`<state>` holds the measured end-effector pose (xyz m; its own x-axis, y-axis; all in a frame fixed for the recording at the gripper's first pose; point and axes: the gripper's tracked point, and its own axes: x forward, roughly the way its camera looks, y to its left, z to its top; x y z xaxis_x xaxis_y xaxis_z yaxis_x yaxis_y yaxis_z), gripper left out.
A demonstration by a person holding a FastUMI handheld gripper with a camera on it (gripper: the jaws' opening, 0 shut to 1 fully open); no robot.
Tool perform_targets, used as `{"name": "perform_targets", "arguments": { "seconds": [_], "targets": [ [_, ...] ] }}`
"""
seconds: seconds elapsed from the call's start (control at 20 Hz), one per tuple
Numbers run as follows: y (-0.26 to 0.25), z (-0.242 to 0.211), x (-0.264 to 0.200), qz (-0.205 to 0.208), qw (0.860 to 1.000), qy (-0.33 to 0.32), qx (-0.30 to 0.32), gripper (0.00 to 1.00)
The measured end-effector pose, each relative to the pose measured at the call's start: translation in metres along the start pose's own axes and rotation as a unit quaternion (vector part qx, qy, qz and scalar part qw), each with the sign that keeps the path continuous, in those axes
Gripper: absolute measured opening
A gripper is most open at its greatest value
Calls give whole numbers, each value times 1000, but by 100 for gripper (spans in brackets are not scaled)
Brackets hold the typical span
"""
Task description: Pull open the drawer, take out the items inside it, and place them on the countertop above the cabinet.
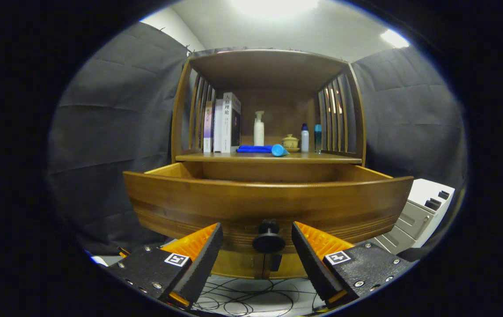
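Observation:
A wooden drawer [269, 198] stands pulled out of the cabinet toward me, its front panel wide across the view. Its dark round knob [268, 240] sits between my two fingers, touched by neither. My gripper [258, 242] is open, with a finger on each side of the knob. The drawer's inside is hidden behind its front panel. Above it runs the countertop [321, 157], where a blue cloth [253, 149] and a blue tube [279, 150] lie near the front edge.
On the countertop stand books [225, 123], a white pump bottle [258, 128], a small lidded jar [290, 142] and two small bottles [310, 138]. Slatted sides and a top board enclose it. A white device [423, 207] sits at the right; cables [251, 299] lie on the floor below.

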<state>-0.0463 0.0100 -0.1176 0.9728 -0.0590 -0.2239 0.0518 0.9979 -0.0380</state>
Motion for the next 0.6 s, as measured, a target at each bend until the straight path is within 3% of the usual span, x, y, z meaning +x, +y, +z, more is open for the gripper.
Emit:
{"name": "perform_targets", "arguments": {
  "seconds": [0.2,0.6],
  "targets": [
    [3,-15,13,7,1000,16,-10,96],
    [-2,-3,24,0,1000,-3,-19,93]
  ]
}}
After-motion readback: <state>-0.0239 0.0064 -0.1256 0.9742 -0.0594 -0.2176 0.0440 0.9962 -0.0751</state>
